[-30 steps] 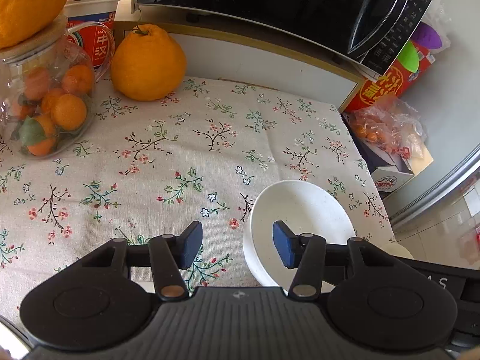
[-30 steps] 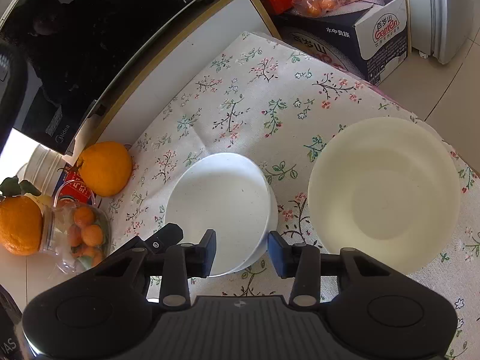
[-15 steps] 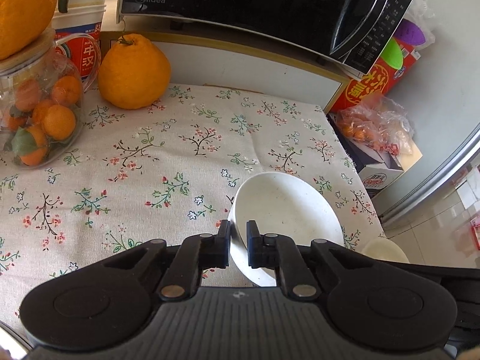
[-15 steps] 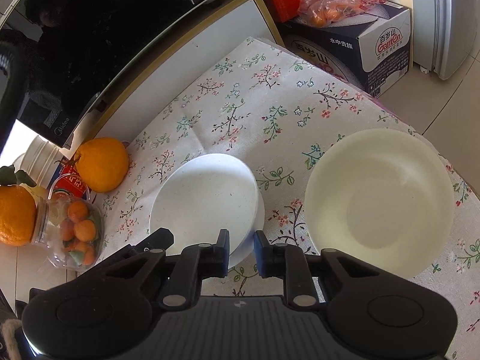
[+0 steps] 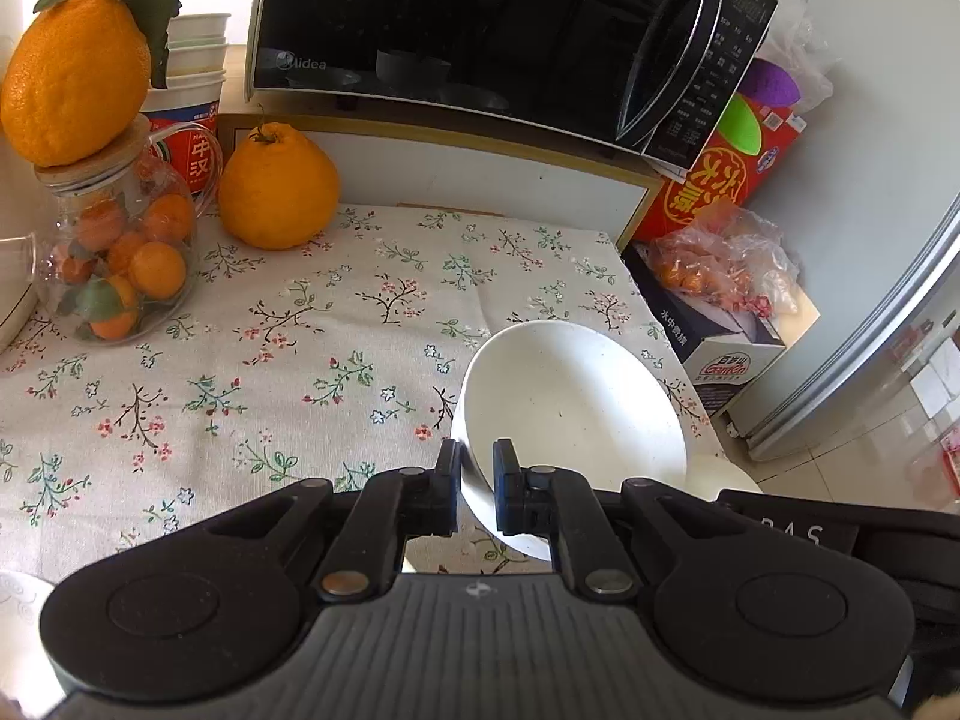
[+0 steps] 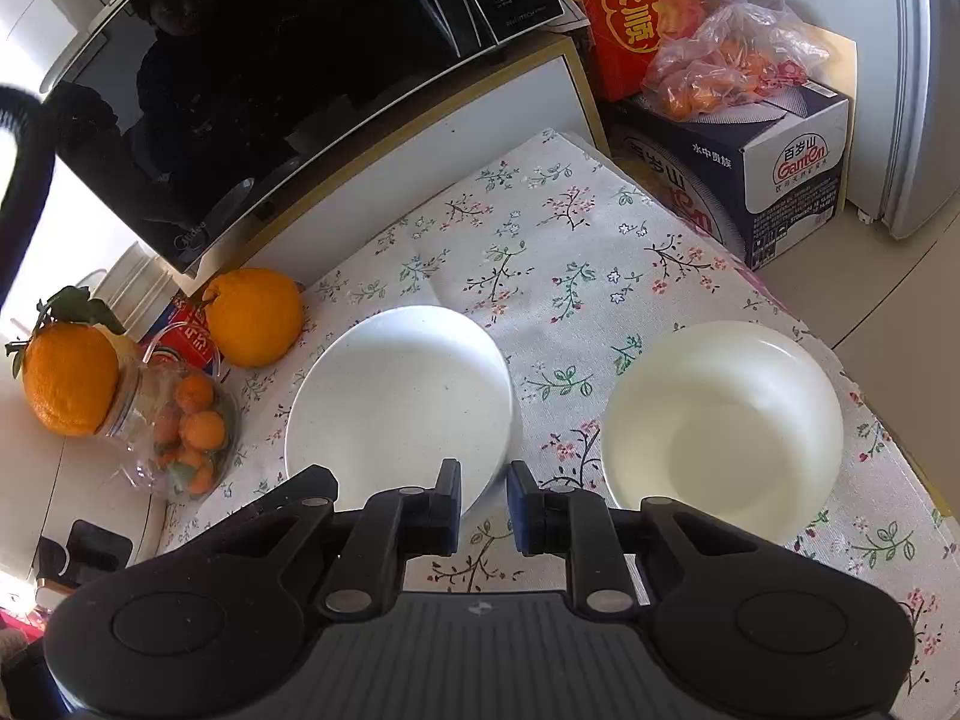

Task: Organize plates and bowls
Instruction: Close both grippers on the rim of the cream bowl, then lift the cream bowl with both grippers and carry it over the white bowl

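Note:
A white bowl [image 5: 570,414] is tilted up off the floral tablecloth [image 5: 270,360]. My left gripper [image 5: 477,489] is shut on its near left rim. In the right wrist view the same white bowl [image 6: 396,402] is held at its near rim by my right gripper [image 6: 483,501], which is shut on it. A cream bowl [image 6: 720,420] sits on the cloth to the right of it, near the table's right edge. A sliver of the cream bowl [image 5: 717,474] shows past the white one in the left wrist view.
A microwave [image 5: 480,42] stands on a white cabinet at the back. A large orange [image 5: 276,192], a jar of small oranges [image 5: 114,258] with an orange on top and stacked cups [image 5: 192,78] stand at the back left. Boxes and a fruit bag [image 6: 732,78] lie beyond the right edge.
Both grippers closed on the white bowl's rim from opposite sides. The bowl has since tilted and lifted off the cloth, and both cameras have risen.

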Tool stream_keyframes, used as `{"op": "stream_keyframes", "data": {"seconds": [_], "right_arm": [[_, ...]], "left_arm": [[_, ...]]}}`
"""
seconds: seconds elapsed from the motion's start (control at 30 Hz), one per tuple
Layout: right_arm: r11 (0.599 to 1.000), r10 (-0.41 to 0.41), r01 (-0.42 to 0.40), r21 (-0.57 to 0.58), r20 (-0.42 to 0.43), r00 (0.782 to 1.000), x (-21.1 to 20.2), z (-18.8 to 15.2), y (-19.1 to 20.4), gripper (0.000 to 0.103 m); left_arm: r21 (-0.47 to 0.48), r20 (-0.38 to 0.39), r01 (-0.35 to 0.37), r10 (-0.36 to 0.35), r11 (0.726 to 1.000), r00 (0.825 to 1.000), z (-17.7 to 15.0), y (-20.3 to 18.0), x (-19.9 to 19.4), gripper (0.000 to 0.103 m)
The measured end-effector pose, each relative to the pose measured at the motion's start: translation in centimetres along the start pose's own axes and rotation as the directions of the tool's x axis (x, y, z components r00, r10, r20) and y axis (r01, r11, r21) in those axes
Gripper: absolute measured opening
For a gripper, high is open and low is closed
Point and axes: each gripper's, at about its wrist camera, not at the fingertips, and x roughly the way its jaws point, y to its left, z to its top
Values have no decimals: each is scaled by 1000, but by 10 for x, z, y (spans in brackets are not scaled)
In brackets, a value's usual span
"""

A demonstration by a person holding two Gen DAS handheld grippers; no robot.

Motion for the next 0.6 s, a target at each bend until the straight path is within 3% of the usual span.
{"op": "stream_keyframes", "data": {"seconds": [0.47, 0.6], "right_arm": [[995, 6, -7, -103, -14, 1000, -44, -26, -11, 16], [992, 4, -10, -125, -51, 999, -48, -40, -18, 16]], "left_arm": [[26, -11, 34, -34, 999, 999, -39, -18, -48, 11], [41, -30, 30, -28, 999, 999, -53, -22, -55, 12]]}}
